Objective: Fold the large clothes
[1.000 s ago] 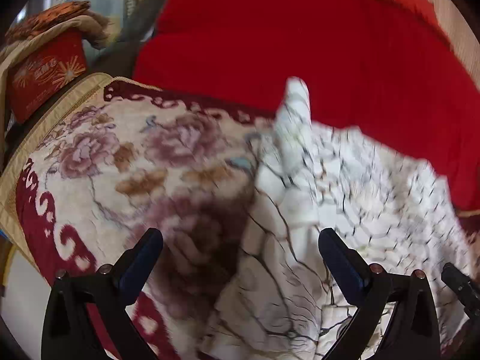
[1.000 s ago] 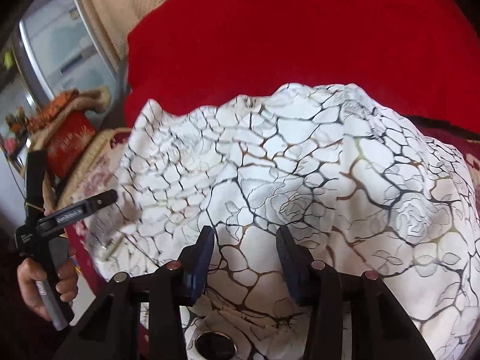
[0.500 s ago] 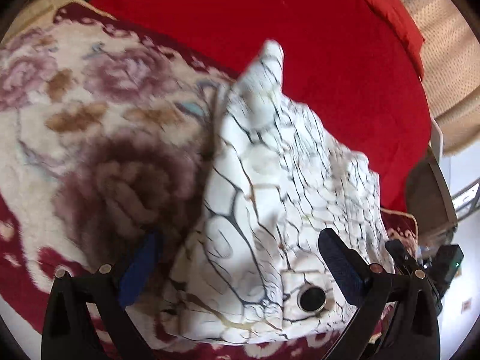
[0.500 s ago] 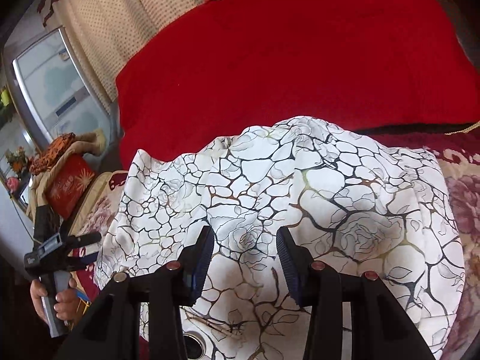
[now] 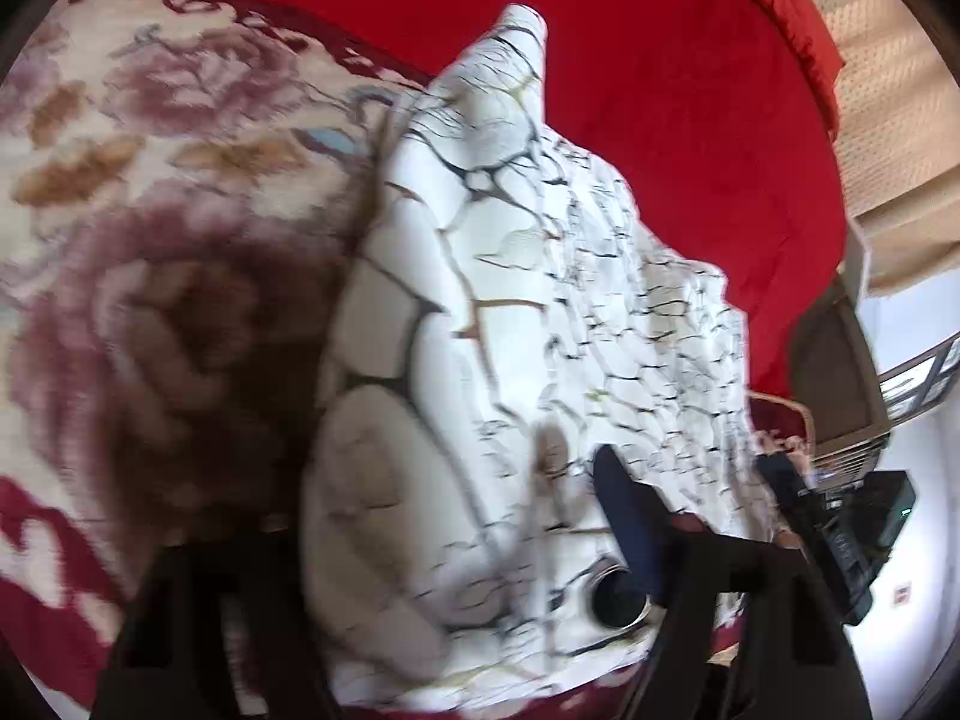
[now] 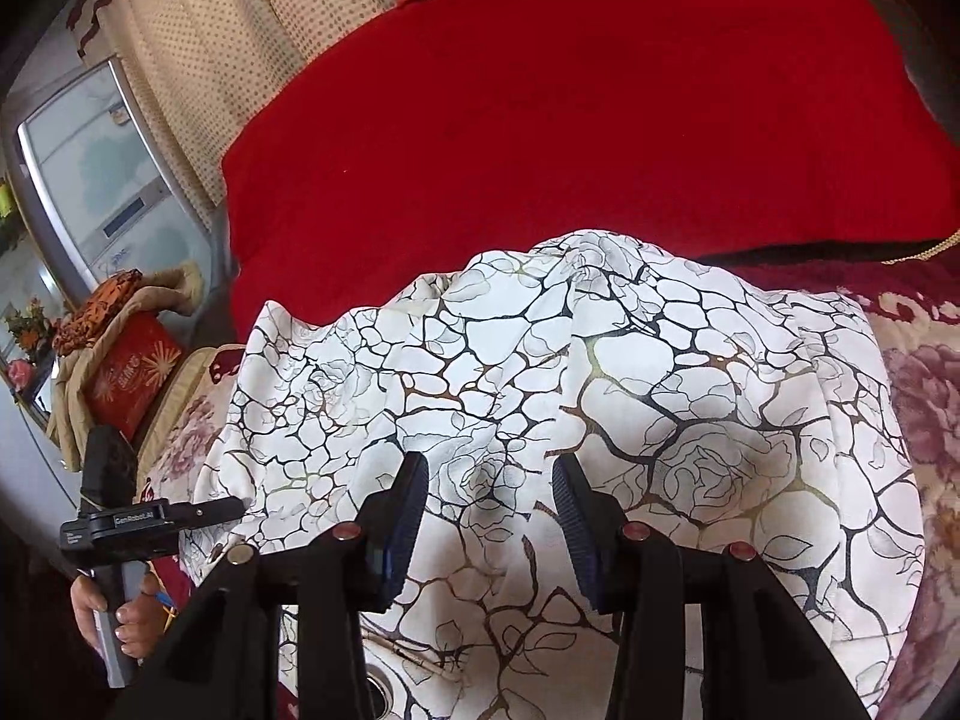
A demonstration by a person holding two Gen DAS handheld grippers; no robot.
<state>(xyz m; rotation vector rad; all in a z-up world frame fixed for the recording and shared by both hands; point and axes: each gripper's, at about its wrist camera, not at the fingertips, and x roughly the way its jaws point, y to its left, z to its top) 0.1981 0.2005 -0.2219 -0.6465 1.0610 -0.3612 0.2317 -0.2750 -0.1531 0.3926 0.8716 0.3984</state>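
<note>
A white garment [image 6: 600, 396] with a black and gold crackle and rose print lies bunched on a floral blanket; it also shows in the left wrist view [image 5: 510, 330]. It has a black button [image 5: 618, 600] near its front edge. My left gripper [image 5: 444, 516] has its jaws around the garment's near fold, the left finger hidden behind cloth; the view is blurred. My right gripper [image 6: 489, 480] hovers over the garment with its jaws part open and nothing between the pads. The left gripper also shows in the right wrist view [image 6: 198, 510], at the garment's left edge.
The floral blanket [image 5: 150, 210] covers the bed front. A red cover [image 6: 570, 108] lies behind. A red box [image 6: 132, 372] and a window [image 6: 90, 168] are at the left. Beige curtains [image 5: 888, 90] and a dark chair [image 5: 840, 372] stand at the right.
The left gripper has moved in and narrowed around the garment's near fold. The right gripper has pulled back slightly, its jaw gap unchanged.
</note>
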